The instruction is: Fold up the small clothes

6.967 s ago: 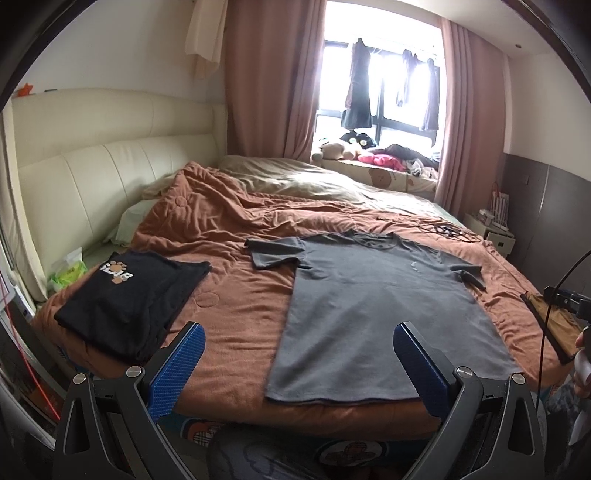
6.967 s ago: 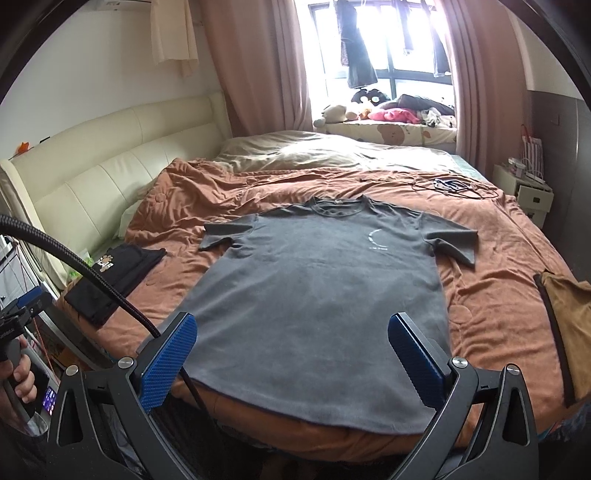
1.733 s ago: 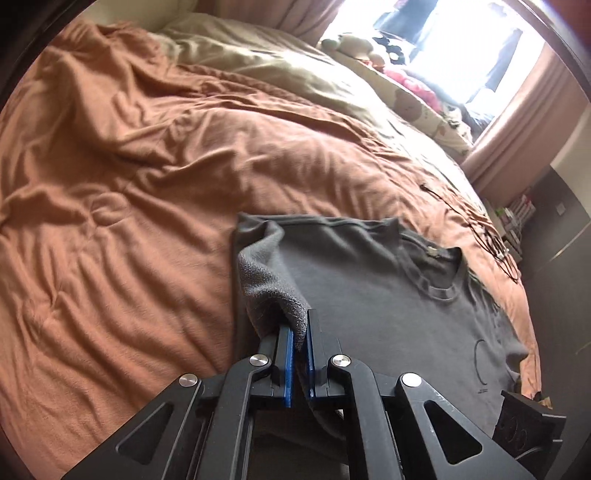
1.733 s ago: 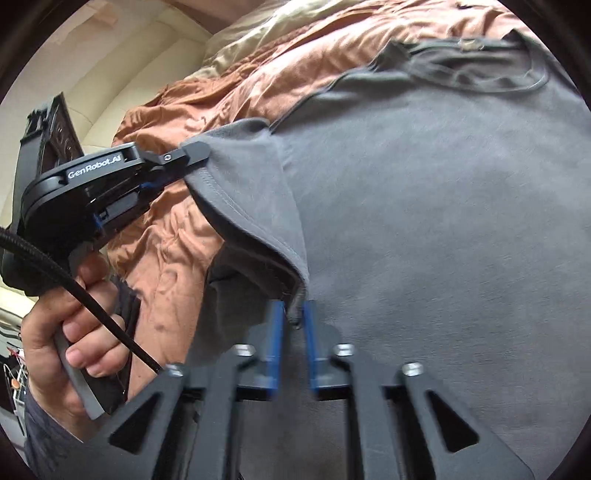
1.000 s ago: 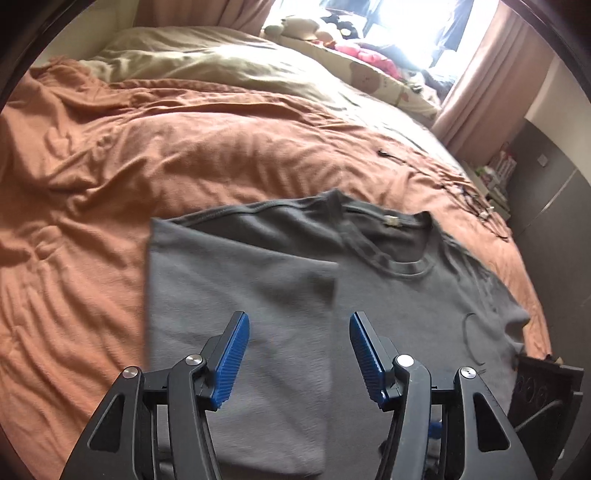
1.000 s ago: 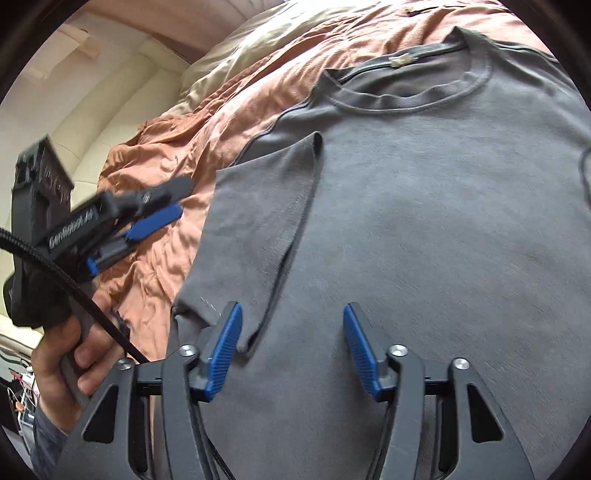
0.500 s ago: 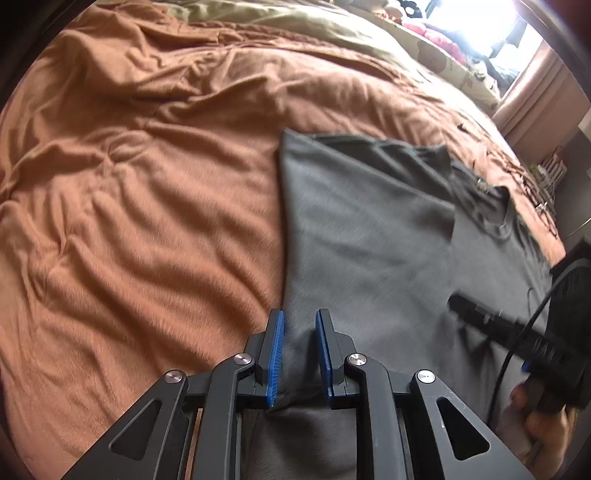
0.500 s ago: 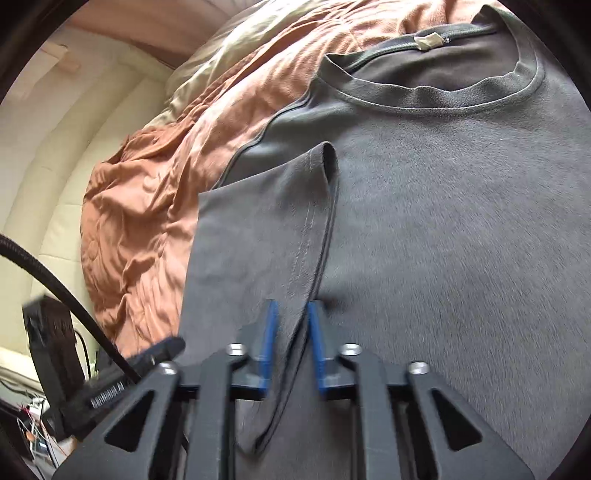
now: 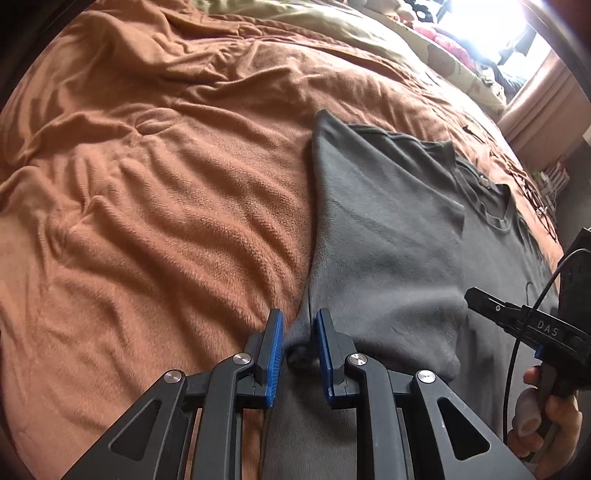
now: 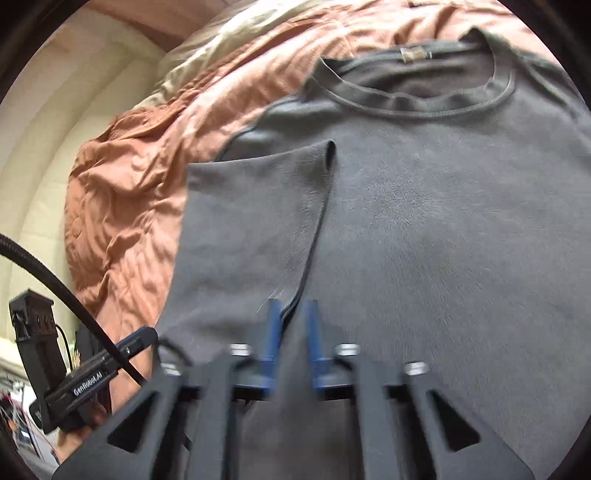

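Orange blanket [image 9: 147, 221] covers bed at left. Your left gripper [image 9: 297, 347] pinches outer folded edge of grey T-shirt [image 9: 388, 240], jaws clenched on cloth, likely to drag fold straight. Sleeve [image 10: 258, 206] lies folded inward. Your right gripper [image 10: 291, 332]: jaws just been opening, straddling sleeve hem, seemingly released.

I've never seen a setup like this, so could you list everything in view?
T-shirt: one, grey, flat on the blanket, one sleeve folded in.
Blanket: one, orange-brown, covering the bed.
Quilt: one, beige, beyond the blanket.
Headboard: one, cream, beside the blanket.
Left tool: one, black with blue pads, pinching the T-shirt's side edge.
Right tool: one, black with blue pads, jaws just opening around the sleeve hem.
Hand: one, holding the right tool's handle.
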